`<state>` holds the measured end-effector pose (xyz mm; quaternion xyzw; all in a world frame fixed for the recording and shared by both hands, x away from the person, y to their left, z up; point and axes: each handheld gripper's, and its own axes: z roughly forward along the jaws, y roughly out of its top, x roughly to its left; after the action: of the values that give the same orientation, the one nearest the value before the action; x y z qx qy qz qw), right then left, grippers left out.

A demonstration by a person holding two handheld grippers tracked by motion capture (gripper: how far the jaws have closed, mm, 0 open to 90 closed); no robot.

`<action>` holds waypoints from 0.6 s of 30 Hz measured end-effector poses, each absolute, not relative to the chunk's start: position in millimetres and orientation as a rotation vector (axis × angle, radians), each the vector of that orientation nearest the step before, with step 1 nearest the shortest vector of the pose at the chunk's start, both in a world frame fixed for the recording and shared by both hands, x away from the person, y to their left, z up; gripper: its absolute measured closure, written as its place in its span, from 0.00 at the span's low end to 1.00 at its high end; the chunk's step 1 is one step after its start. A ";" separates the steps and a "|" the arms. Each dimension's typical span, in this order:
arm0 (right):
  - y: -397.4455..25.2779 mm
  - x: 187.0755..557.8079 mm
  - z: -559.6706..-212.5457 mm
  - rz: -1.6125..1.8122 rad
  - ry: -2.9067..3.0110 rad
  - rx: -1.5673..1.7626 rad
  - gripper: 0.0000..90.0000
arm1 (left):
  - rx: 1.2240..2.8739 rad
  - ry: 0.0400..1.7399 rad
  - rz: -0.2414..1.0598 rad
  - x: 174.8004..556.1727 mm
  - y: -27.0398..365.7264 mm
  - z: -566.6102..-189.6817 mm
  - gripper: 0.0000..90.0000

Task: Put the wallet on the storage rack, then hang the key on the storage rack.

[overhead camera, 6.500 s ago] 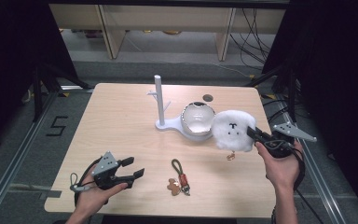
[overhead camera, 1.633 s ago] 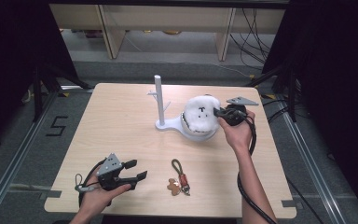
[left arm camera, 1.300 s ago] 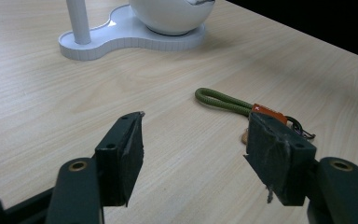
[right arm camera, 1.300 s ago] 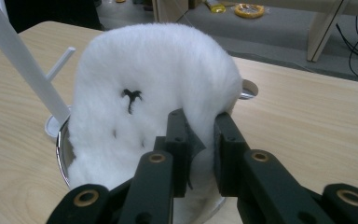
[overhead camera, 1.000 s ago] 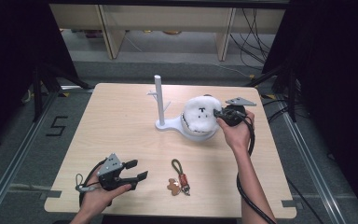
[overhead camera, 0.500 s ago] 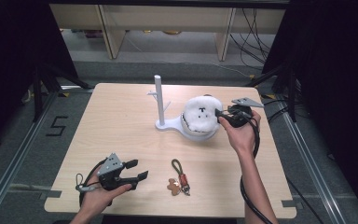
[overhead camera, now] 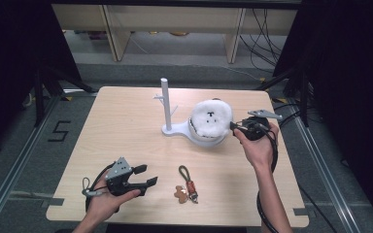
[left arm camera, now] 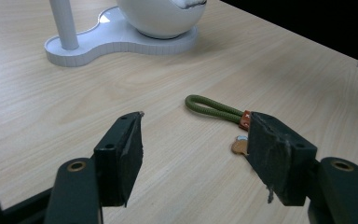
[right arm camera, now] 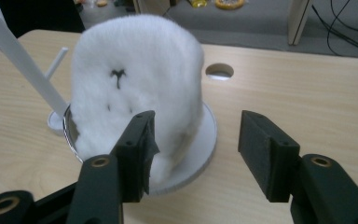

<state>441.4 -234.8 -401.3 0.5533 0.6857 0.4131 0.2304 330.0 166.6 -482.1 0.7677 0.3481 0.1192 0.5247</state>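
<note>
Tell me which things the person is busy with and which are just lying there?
Busy with:
- fluffy white plush toy with a tiny black face, sitting in the bowl
- round white bowl on a white plastic stand with an upright post
- right hand-held gripper, open beside the toy

Just lying there:
- olive-green cord keychain with brown tags
- left hand-held gripper, open

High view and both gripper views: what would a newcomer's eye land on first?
First the fluffy white plush with a small stitched face, sitting in the bowl of the white stand at the table's middle. The open right gripper sits just beside it. Near the front edge lies a green-looped keychain, by the open left gripper.
</note>
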 end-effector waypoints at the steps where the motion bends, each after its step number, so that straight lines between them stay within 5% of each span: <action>1: -234.8 441.4 -401.3 1.136 1.886 1.522 0.56 | 1.842 0.835 0.288 330.0 166.1 -481.1 0.40; 18: -201.5 394.4 -422.2 0.938 2.241 1.616 0.68 | 1.883 0.854 0.286 335.7 159.9 -474.7 0.39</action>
<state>394.4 -201.5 -422.2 0.5503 0.7633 0.3195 0.1116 335.7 159.9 -474.7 0.7798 0.3535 0.1183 0.5030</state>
